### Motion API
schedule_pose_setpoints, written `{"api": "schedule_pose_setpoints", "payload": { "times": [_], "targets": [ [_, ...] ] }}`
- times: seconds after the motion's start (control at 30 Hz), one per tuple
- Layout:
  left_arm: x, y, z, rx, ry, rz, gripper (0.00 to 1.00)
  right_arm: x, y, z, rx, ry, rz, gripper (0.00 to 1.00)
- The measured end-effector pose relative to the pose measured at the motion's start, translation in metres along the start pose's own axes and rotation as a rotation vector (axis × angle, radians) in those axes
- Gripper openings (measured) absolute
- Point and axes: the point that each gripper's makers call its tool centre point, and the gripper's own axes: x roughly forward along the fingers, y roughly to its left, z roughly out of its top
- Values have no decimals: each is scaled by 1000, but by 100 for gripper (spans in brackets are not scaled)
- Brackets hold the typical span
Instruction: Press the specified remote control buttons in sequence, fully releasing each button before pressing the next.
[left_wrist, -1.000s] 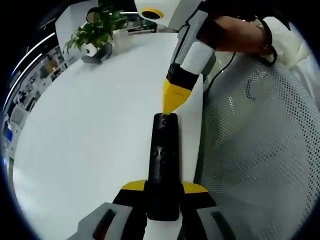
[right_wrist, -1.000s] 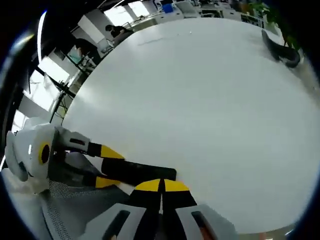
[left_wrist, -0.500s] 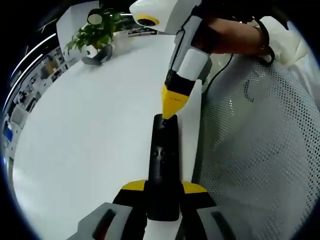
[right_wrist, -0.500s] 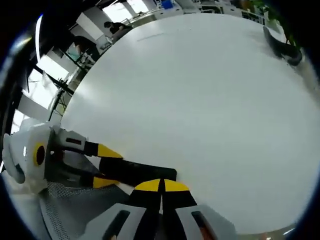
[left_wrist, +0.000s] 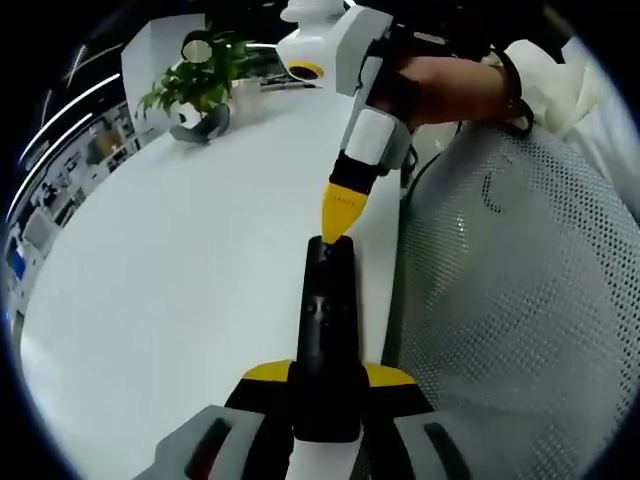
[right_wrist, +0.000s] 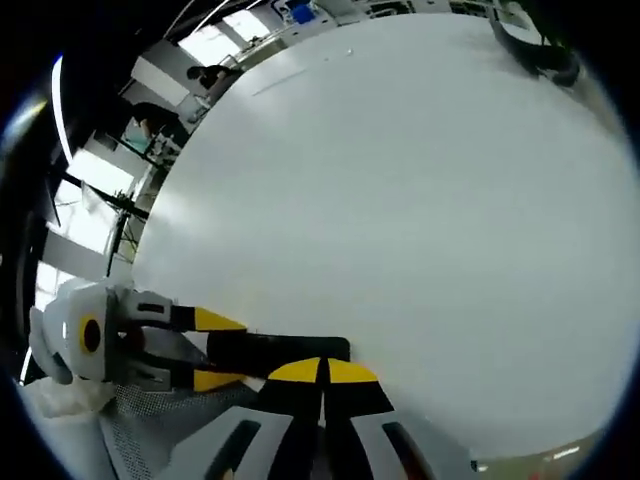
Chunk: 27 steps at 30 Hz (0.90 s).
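At 6 o'clock in the left gripper view, left gripper (left_wrist: 326, 385) clamps the slim black plastic remote (left_wrist: 327, 330); right gripper (left_wrist: 337, 237), jaws pinched together, touches its 12 o'clock end over the white table (left_wrist: 170, 270).

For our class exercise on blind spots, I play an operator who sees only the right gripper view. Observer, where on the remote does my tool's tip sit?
Observer: In the left gripper view, your right tool, jaws shut, has its yellow tip on the far end of the black remote, apparently touching it.
Operator: Which buttons are uncovered?
Observer: Small round buttons at the remote's middle are uncovered, between your tip and the left tool clamping the near end.
Operator: What is behind my tool?
Observer: A person's hand grips its white body.
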Motion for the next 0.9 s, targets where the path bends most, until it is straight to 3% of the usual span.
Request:
{"api": "schedule_pose_setpoints", "payload": {
  "times": [0.17,0.47,0.57,0.9],
  "targets": [
    [-2,-2,-1,-9,-58,13,25,0,-1,0,26,-2,11,0],
    [-2,-1,0,-30,-111,4,25,0,0,0,24,9,23,0],
    [-2,-1,1,-30,-122,-4,25,0,0,0,88,8,50,0],
    [0,-1,3,-23,-132,-4,25,-1,2,0,82,13,57,0]
  ]
}}
